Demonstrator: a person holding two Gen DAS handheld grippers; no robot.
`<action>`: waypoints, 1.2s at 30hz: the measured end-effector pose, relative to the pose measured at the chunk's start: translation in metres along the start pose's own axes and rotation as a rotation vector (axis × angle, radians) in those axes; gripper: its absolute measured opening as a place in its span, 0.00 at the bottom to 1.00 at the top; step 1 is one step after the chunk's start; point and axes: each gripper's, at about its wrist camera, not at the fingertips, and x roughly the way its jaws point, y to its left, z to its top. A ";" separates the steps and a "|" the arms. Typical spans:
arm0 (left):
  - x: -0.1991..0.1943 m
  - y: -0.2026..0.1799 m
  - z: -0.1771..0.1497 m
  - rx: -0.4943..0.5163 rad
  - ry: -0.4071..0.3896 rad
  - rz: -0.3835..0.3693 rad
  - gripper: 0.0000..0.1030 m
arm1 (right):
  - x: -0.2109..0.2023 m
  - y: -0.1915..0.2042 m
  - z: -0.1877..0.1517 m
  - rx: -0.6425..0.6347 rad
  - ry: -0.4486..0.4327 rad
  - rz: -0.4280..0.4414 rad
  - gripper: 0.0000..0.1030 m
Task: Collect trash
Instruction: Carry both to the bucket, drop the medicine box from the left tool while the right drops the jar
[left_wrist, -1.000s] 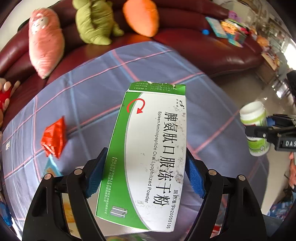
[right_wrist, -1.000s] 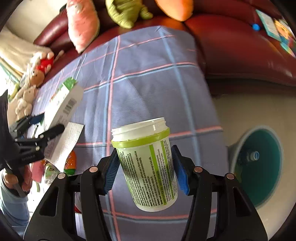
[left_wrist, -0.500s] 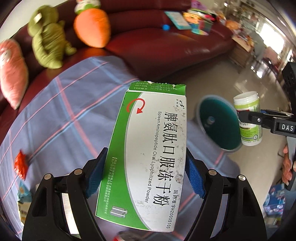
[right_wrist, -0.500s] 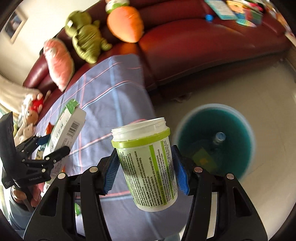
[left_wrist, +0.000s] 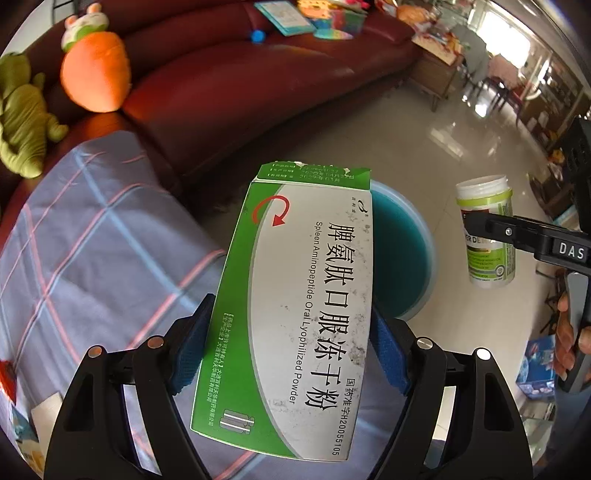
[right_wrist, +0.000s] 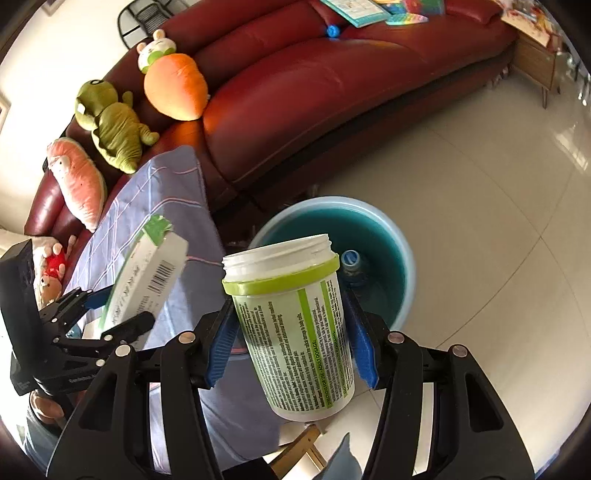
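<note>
My left gripper (left_wrist: 291, 350) is shut on a green-and-white medicine box (left_wrist: 295, 306), its blue pads pressing the box's long sides. My right gripper (right_wrist: 291, 343) is shut on a white jar with a lime-green band and no lid (right_wrist: 291, 328). A light-blue trash bin (right_wrist: 399, 236) stands on the floor just beyond the jar, with a plastic bottle (right_wrist: 351, 262) lying inside. In the left wrist view the bin (left_wrist: 406, 254) shows behind the box, and the right gripper (left_wrist: 476, 225) holds the jar (left_wrist: 487, 229) to its right. In the right wrist view the box (right_wrist: 147, 273) is at the left.
A table with a purple checked cloth (left_wrist: 92, 236) lies to the left, with a red wrapper (left_wrist: 5, 380) at its edge. A dark red sofa (right_wrist: 314, 85) with plush toys (right_wrist: 173, 85) runs along the back. Pale floor tiles (right_wrist: 498, 184) surround the bin.
Both grippers have swung from over the table toward the bin, each keeping its item. The bin now sits right behind the box and the jar.
</note>
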 end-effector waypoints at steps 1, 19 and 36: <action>0.006 -0.006 0.003 0.007 0.009 -0.004 0.77 | 0.000 -0.005 0.001 0.005 0.000 -0.002 0.51; 0.085 -0.050 0.034 -0.022 0.148 -0.061 0.79 | 0.013 -0.047 0.008 0.064 0.032 -0.050 0.51; 0.076 -0.021 0.008 -0.073 0.141 -0.074 0.79 | 0.039 -0.031 0.006 0.023 0.078 -0.058 0.47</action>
